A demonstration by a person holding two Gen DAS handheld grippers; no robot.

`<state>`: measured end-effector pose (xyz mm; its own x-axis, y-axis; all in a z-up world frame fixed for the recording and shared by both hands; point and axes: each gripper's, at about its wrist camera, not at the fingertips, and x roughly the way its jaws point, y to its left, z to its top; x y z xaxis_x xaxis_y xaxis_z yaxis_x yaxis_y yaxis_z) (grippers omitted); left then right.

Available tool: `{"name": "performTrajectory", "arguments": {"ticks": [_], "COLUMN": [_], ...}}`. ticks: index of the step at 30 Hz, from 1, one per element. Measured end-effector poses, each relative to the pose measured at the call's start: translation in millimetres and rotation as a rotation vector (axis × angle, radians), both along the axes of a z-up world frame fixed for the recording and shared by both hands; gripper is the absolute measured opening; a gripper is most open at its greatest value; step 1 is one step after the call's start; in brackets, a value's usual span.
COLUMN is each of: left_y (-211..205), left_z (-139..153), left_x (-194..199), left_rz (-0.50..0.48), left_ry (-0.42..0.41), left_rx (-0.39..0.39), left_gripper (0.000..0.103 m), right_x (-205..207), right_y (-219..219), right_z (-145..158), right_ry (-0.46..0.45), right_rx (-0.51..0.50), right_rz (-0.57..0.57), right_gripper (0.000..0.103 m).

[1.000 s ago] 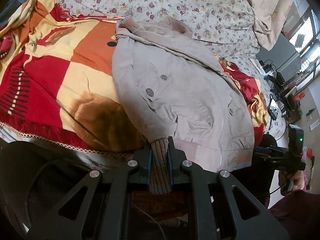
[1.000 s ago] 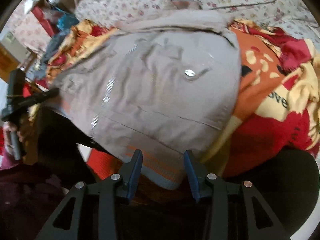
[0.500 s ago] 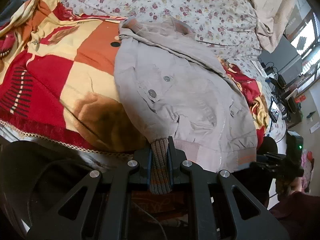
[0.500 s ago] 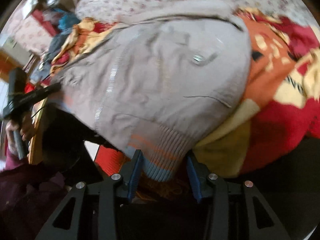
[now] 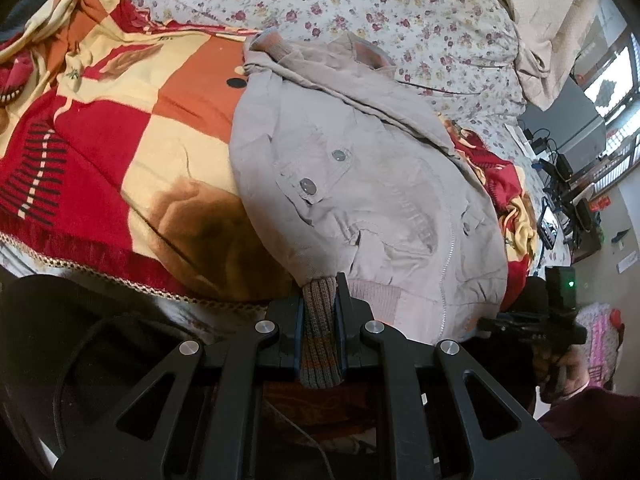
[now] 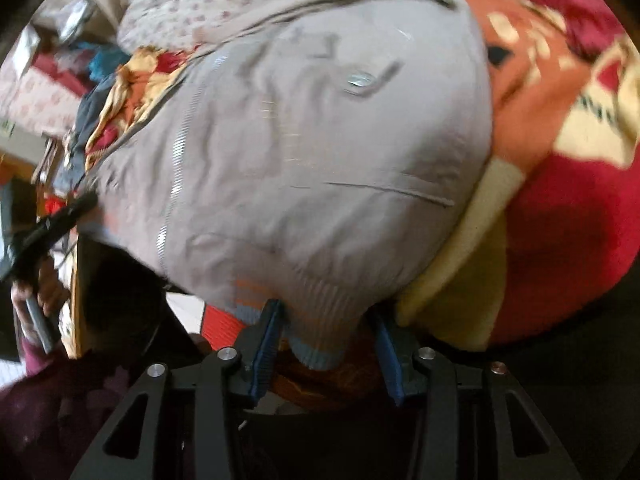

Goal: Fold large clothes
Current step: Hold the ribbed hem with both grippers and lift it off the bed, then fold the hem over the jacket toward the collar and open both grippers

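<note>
So we had the grey jacket (image 5: 360, 184) lying front-up on the red and yellow blanket (image 5: 120, 152), which covered the floral bed sheet (image 5: 380, 12). Our left gripper (image 5: 319, 312) was pinched tight on the ribbed hem at 1 bottom corner. Our right gripper (image 6: 326, 332) sat at the other bottom corner with the striped knit hem (image 6: 320, 320) hanging between its 2 blue pads (image 6: 266, 344), and its jaws were opening (that view was blurry, but the pads did not look pressed on the cloth). The zipper (image 6: 176, 176) ran up the front.
</note>
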<state>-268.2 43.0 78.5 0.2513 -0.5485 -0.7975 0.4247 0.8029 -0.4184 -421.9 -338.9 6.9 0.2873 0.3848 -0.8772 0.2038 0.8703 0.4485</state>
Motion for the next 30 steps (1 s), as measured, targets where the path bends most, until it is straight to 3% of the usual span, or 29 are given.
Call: {"name": "performTrajectory", "arguments": {"ticks": [5,8,12,15,19,30], "left_y": [-1.7,-0.4,0.3,-0.1,-1.6,-21.7], "left_z": [-7.9,-8.4,5.5,19.8,32.7,74.3], "left_x": [4.6,7.6,13.0,15.5,20.3,73.4], "left_rz": [0.014,0.019,0.019,0.018,0.013,0.06], "left_ry": [0.022,0.042,0.053,0.032,0.008,-0.103], "left_rx": [0.011,0.003,-0.046,-0.076,-0.094,-0.158], "left_gripper": [0.011,0.011,0.011,0.011,0.011,0.011], "right_x": [1.6,0.3,0.5,2.6,9.6,45.2], "right_y": [1.6,10.4,10.3,2.9,-1.8,-38.8], "right_z": [-0.3,14.6,50.3,87.4,114.3,147.2], "right_ry": [-0.033,-0.108,-0.222,-0.339,-0.427,-0.563], "right_rx": [0.014,0.021,0.07,0.092,0.091,0.09], "right_rz": [-0.009,0.035,0.051,0.041,0.013,-0.103], "right_gripper": [0.045,0.024,0.014,0.013,0.012,0.012]}}
